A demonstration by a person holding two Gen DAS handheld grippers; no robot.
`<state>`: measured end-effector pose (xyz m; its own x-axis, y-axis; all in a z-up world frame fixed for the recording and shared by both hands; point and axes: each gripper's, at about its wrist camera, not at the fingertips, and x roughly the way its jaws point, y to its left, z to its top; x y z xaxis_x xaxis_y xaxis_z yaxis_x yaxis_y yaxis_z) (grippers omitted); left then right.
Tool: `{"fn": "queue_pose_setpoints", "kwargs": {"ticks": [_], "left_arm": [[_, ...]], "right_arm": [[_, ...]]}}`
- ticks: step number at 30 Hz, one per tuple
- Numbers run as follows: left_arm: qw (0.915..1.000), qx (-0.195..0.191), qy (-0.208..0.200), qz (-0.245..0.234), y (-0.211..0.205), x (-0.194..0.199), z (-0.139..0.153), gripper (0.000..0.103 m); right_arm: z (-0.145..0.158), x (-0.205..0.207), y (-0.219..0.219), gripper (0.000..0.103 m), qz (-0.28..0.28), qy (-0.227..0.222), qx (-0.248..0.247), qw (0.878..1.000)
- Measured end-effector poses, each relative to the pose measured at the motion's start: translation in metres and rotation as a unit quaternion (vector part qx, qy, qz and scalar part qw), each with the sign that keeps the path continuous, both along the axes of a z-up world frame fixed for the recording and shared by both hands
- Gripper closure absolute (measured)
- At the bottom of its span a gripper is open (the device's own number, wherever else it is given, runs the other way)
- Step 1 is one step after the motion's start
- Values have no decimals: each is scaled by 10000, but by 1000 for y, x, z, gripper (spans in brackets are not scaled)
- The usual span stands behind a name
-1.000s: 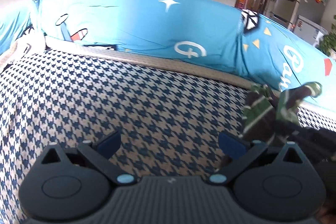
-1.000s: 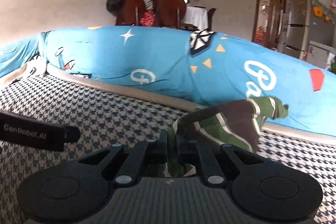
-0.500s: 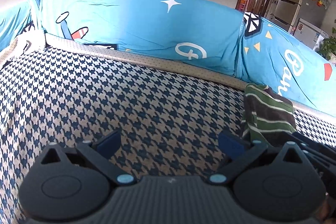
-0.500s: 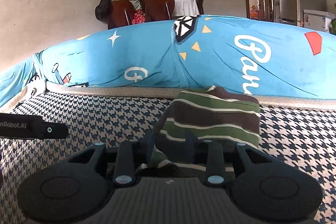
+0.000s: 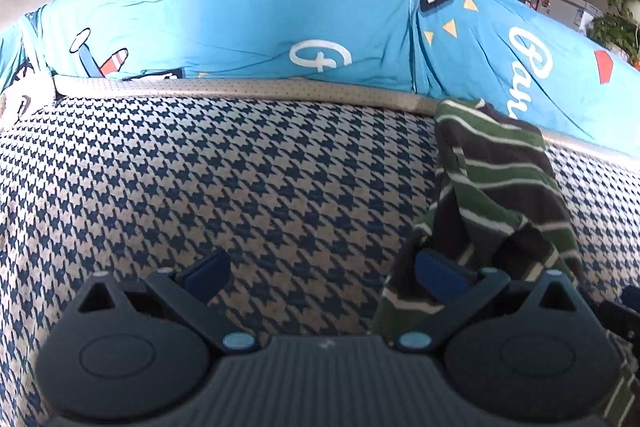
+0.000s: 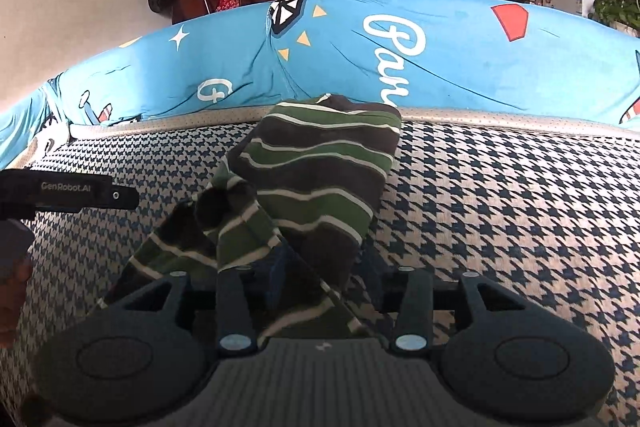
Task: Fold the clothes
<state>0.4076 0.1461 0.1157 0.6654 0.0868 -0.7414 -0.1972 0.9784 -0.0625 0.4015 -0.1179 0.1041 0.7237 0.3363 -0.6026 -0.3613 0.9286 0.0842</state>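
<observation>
The green, brown and white striped cloth (image 6: 320,179) lies bunched on the blue and beige houndstooth sofa seat (image 5: 240,179). The right hand-held gripper (image 6: 320,279) has its fingers apart with the cloth between them. The left hand-held gripper (image 5: 320,271) is wide open, just beside the cloth.

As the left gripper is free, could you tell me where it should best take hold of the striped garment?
Probably the bunched near-left corner of the striped garment, approached from the left with the open left gripper. That corner lies raised and crumpled on the houndstooth cover, while the far part lies flatter.
</observation>
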Motion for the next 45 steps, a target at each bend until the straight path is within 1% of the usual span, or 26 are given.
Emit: {"fn": "queue_pose_setpoints", "kwargs": {"ticks": [1, 2, 3, 5, 6, 10, 13, 16, 18, 20, 22, 25, 28, 33, 38, 41, 45], "left_arm": [[10000, 8, 38, -30, -1, -1, -2, 0], [10000, 26, 80, -51, -3, -1, -4, 0], [9999, 60, 118, -69, -4, -3, -6, 0], [9997, 134, 163, -89, -5, -6, -9, 0], [9996, 171, 186, -99, -6, -8, -11, 0], [9996, 91, 267, -30, -2, -17, -16, 0], [9994, 128, 323, -80, -3, -20, -21, 0], [9987, 309, 388, -136, -6, -17, -26, 0], [9982, 290, 508, -111, -6, -13, -32, 0], [9980, 261, 568, -92, -5, -12, -36, 0], [9980, 296, 554, -93, -5, -11, -37, 0], [9980, 301, 549, -69, -5, -13, -36, 0], [9981, 306, 538, 63, -1, -16, -33, 0], [9986, 229, 308, 352, 13, -32, -18, 0], [9986, 115, 127, 510, 22, -52, -5, 0], [9982, 45, 22, 604, 26, -66, 3, 0], [9966, -35, -146, 814, 33, -76, 11, 0]], "right_arm": [[-1, -6, -4, 50, -18, -38, -55, 10000], [-3, -9, -8, 49, -56, -32, -78, 9999], [-5, -11, -12, 49, -93, -26, -101, 9999], [-8, -10, -18, 49, -150, 86, 12, 9998], [-9, -9, -17, 49, -117, 64, 34, 9999], [-11, -4, -14, 49, 12, -21, 123, 9999], [-20, 3, -11, 48, 41, 133, 138, 9998], [-28, 9, -8, 49, 69, 288, 154, 9994], [-31, 12, -9, 49, 56, 389, 259, 9989], [-31, 11, -9, 58, 75, 392, 294, 9988], [-31, 10, -10, 81, 95, 394, 329, 9986], [-25, 1, -11, 92, 128, 280, 357, 9989], [-20, -8, -12, 95, 162, 165, 385, 9990], [-5, -27, -7, 96, 243, -59, 510, 9984], [9, -49, 12, 96, 489, -245, 530, 9971], [14, -58, 25, 96, 634, -219, 673, 9955], [19, -69, 47, 96, 848, -236, 688, 9937]]}}
